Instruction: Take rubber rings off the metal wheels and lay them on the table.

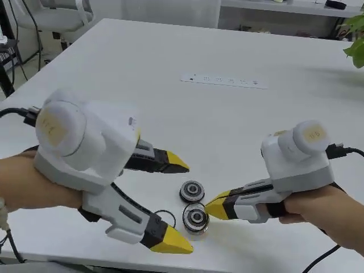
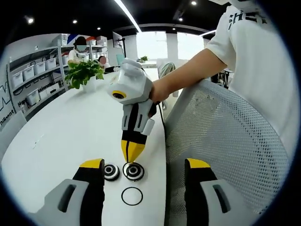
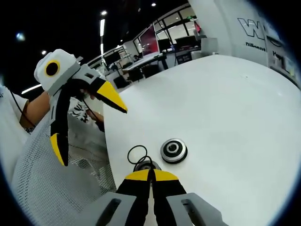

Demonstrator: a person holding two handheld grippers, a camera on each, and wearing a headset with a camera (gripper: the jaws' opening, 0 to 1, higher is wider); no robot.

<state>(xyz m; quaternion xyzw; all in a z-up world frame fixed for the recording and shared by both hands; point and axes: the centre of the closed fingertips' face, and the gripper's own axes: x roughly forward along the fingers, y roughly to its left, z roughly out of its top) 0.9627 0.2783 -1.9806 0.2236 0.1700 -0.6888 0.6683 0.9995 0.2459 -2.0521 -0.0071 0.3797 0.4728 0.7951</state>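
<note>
Near the front edge of the white table (image 1: 170, 68) two metal wheels stand side by side, the farther wheel (image 1: 192, 191) just beside the nearer wheel (image 1: 195, 218), each with a dark outer band. A loose rubber ring (image 2: 132, 196) lies flat on the table close to the nearer wheel. In the head view the lower jaw of the left gripper (image 1: 180, 206) covers part of it. That gripper's jaws are spread wide and hold nothing, with the wheels and the ring lying between them. The right gripper (image 1: 209, 207) has its jaws pressed together, tips at the nearer wheel and hiding part of it in its own view; whether they pinch any rubber I cannot tell. Farther back lie a white power strip (image 1: 223, 81) and a potted plant (image 1: 355, 45). A mesh chair back (image 2: 221, 141) stands at the table edge.
</note>
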